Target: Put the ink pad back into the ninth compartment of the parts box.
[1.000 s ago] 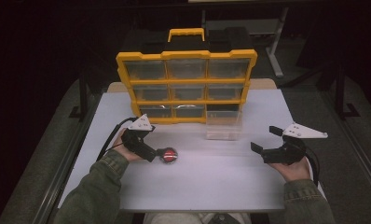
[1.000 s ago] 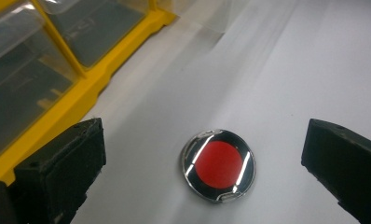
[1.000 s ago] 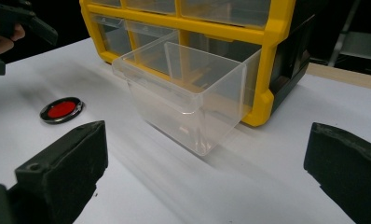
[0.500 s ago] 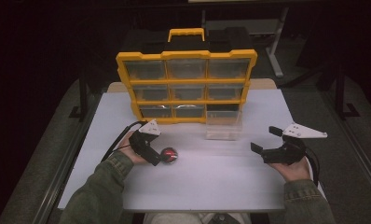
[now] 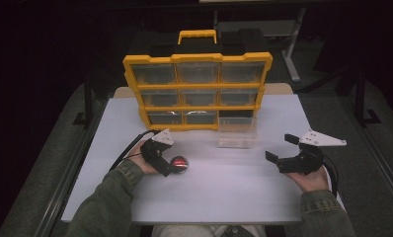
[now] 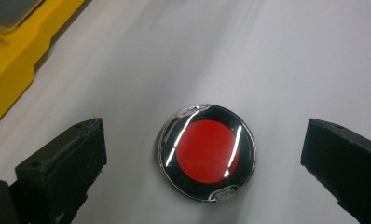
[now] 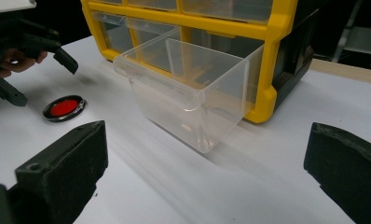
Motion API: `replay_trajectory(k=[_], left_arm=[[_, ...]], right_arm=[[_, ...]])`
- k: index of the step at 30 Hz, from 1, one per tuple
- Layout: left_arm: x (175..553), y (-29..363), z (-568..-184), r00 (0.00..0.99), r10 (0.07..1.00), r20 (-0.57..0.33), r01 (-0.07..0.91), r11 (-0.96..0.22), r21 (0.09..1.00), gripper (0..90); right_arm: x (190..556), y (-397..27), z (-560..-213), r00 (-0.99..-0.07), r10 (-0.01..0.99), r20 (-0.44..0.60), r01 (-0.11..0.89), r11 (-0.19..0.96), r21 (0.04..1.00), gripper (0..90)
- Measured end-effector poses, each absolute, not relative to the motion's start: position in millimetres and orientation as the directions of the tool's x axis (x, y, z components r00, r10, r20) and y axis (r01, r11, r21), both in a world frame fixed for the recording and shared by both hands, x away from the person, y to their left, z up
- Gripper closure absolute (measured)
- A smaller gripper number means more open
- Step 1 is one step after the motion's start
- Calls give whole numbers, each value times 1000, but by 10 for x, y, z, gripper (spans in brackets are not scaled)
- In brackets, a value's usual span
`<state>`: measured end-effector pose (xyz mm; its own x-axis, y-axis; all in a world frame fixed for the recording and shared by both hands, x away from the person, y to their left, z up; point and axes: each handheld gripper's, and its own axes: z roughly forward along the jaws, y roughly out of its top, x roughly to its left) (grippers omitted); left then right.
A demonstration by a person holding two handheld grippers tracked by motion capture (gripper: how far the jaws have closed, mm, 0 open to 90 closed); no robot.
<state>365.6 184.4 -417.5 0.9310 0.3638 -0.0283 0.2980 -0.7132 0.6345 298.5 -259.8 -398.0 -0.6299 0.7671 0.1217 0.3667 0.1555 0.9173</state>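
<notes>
Left hand-held gripper [image 6: 204,154] wide over the red disc [image 6: 207,151], jaws just closing slightly, pads clear of it (disc flat on the counter [image 5: 224,192]). Right hand-held gripper [image 5: 282,154] wide, empty, near the clear drawer [image 5: 238,132].

Left tool [image 5: 172,168] sinking toward surface [image 5: 224,192], closing in over red round disc [image 5: 179,163]; jaws just beginning closing, standing wide either side of disc, pads not touching it.

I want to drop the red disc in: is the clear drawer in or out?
Out. The clear drawer stands on the table, pulled from the yellow organizer; it looks empty.
</notes>
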Motion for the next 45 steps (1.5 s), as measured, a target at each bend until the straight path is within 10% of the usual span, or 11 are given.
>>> replay_trajectory(k=[45], left_arm=[[3679, 1738, -4390, 957, 290, -10, 241, -773, 587, 297]], right_arm=[[2980, -2569, -4007, -640, 759, 116, 374, 177, 910, 0]])
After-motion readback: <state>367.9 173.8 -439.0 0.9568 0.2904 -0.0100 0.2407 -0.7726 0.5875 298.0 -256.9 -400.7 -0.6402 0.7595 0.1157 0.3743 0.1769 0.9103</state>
